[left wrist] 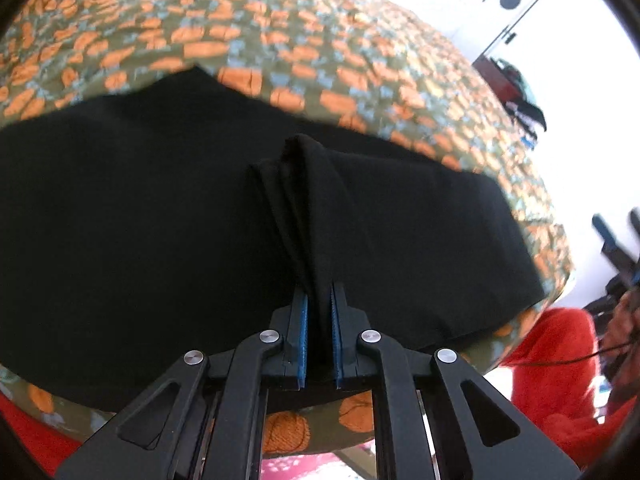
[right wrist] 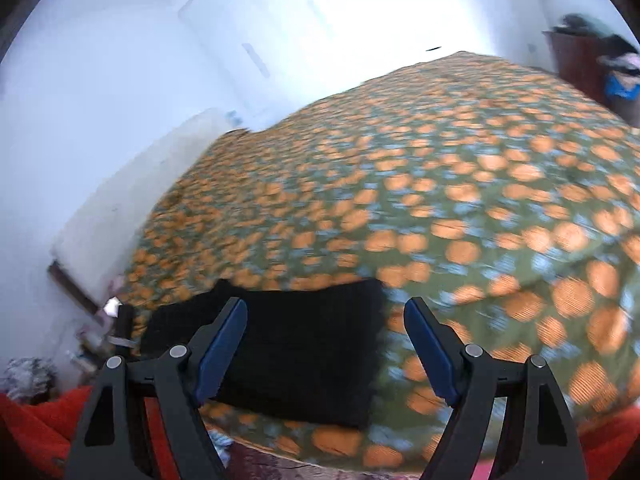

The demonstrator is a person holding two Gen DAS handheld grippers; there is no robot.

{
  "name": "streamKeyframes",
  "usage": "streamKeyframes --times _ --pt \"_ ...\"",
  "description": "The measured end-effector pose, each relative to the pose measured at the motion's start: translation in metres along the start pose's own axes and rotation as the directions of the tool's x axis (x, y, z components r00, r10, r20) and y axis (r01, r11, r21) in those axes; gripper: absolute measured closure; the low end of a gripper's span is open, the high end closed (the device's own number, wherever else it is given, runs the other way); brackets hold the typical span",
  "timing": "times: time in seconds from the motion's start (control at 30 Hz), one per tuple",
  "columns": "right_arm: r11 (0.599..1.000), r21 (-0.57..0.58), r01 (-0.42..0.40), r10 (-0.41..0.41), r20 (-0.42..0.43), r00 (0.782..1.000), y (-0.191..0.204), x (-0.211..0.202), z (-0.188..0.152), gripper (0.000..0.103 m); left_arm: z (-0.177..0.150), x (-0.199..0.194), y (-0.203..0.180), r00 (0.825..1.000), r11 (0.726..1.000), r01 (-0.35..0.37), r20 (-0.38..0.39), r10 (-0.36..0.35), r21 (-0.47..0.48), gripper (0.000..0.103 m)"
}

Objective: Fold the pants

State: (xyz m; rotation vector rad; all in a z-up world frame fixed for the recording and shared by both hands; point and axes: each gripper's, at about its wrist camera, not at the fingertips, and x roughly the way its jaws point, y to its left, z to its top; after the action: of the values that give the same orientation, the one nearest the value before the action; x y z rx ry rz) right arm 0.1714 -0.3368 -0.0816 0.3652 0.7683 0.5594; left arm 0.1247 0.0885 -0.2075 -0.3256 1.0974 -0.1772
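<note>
Black pants (left wrist: 140, 208) lie folded on a bed with a green and orange patterned cover (left wrist: 280, 40). My left gripper (left wrist: 319, 300) is shut on a bunched ridge of the pants' cloth, which rises in pleats from between the blue pads (left wrist: 303, 320). In the right wrist view the same pants (right wrist: 304, 344) show as a dark rectangle near the bed's front edge. My right gripper (right wrist: 326, 312) hangs open above their right part, with nothing between its fingers. The picture there is blurred.
The bedcover (right wrist: 460, 200) spreads wide beyond and to the right of the pants. A person's red sleeve (left wrist: 556, 360) is at the lower right. Dark furniture with clothes (left wrist: 516, 92) stands by the far wall. A white wall and door (right wrist: 300, 20) lie behind the bed.
</note>
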Motion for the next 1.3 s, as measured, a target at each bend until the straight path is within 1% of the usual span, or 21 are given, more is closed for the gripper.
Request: streamKeyframes --times 0.03,0.07,0.13,0.17,0.2,0.23,0.27,0.33,0.4,0.47,0.57,0.63,0.7,0.77,0.83,0.93,1.03,1.13,1.2,1.27,1.3 --pt "0.999 0.001 -0.046 0.046 -0.036 0.998 0.005 0.01 0.001 0.022 0.0 0.004 -0.002 1.0 1.0 -0.01 0.0 0.01 0.008 0.095" --pt "0.992 0.023 -0.126 0.127 -0.102 0.987 0.01 0.029 0.0 0.022 0.002 0.007 -0.002 1.0 1.0 -0.014 -0.002 0.014 0.014 0.095" --pt "0.976 0.075 -0.206 0.217 -0.188 0.958 0.01 0.057 -0.013 0.023 0.001 0.011 -0.003 1.0 1.0 -0.013 -0.005 0.013 0.02 0.094" --pt "0.975 0.103 -0.198 0.219 -0.271 0.937 0.004 0.082 -0.029 0.023 0.0 0.013 -0.004 1.0 1.0 -0.009 -0.005 0.009 0.016 0.094" --pt "0.983 0.119 -0.143 0.176 -0.351 0.92 -0.004 0.103 -0.045 0.026 -0.001 0.014 -0.003 1.0 1.0 -0.003 -0.005 0.003 0.01 0.093" --pt "0.988 0.139 -0.065 0.121 -0.443 0.888 -0.017 0.125 -0.064 0.03 -0.003 0.013 0.0 1.0 1.0 -0.002 -0.007 0.002 0.009 0.093" --pt "0.989 0.143 -0.025 0.091 -0.477 0.874 -0.024 0.133 -0.073 0.042 -0.005 0.012 0.002 1.0 1.0 -0.002 0.0 0.002 0.015 0.092" --pt "0.989 0.149 -0.025 0.09 -0.452 0.887 -0.026 0.128 -0.066 0.043 -0.006 0.011 -0.001 1.0 1.0 -0.005 0.005 0.005 0.022 0.092" --pt "0.988 0.14 -0.058 0.109 -0.389 0.915 -0.016 0.113 -0.037 0.043 -0.007 0.012 -0.003 1.0 1.0 -0.006 0.007 0.006 0.022 0.09" --pt "0.995 0.075 -0.071 0.093 -0.34 0.936 -0.005 0.108 -0.008 0.043 -0.008 0.014 -0.005 1.0 1.0 -0.007 0.005 0.007 0.025 0.09" --pt "0.995 0.08 -0.059 0.082 -0.327 0.941 -0.011 0.129 0.015 0.042 -0.007 0.016 -0.006 1.0 0.999 -0.011 0.009 0.01 0.03 0.088" --pt "0.993 0.117 0.0 0.045 -0.379 0.924 -0.028 0.154 0.007 0.041 -0.006 0.017 -0.009 1.0 0.999 -0.006 0.013 0.006 0.036 0.083" --pt "0.983 0.164 0.081 0.005 -0.466 0.885 -0.053 0.183 -0.01 0.051 -0.006 0.017 -0.011 1.0 0.999 -0.015 0.021 0.014 0.051 0.081" --pt "0.982 0.175 0.065 0.013 -0.412 0.911 -0.054 0.173 -0.008 0.051 -0.008 0.015 -0.009 1.0 0.999 -0.01 0.026 0.009 0.047 0.078" --pt "0.987 0.155 0.048 0.009 -0.349 0.937 -0.042 0.145 0.001 0.05 -0.009 0.015 -0.008 1.0 0.999 0.001 0.027 -0.002 0.041 0.071" --pt "0.996 0.092 -0.017 0.044 -0.298 0.954 -0.016 0.102 0.004 0.049 -0.008 0.016 -0.009 1.0 0.999 0.009 0.024 -0.01 0.043 0.064" --pt "0.995 0.081 -0.065 0.088 -0.326 0.941 -0.006 0.084 -0.024 0.041 -0.008 0.018 -0.016 1.0 0.998 0.008 0.023 -0.009 0.064 0.048" --pt "0.996 0.085 0.009 0.03 -0.444 0.896 -0.017 0.096 -0.078 0.04 -0.008 0.019 -0.023 1.0 0.996 -0.013 0.021 0.011 0.093 0.038" --pt "0.993 0.121 0.014 0.038 -0.418 0.908 -0.026 0.096 -0.092 0.041 -0.01 0.015 -0.027 0.999 0.993 -0.048 0.028 0.045 0.107 0.036" --pt "0.993 0.115 0.012 0.035 -0.395 0.918 -0.022 0.09 -0.08 0.04 -0.011 0.006 -0.024 0.998 0.995 -0.042 0.045 0.038 0.09 0.036" --pt "0.995 0.095 0.02 0.017 -0.366 0.931 -0.02 0.086 -0.073 0.036 -0.01 -0.001 -0.02 0.998 0.997 -0.028 0.065 0.024 0.072 0.036"
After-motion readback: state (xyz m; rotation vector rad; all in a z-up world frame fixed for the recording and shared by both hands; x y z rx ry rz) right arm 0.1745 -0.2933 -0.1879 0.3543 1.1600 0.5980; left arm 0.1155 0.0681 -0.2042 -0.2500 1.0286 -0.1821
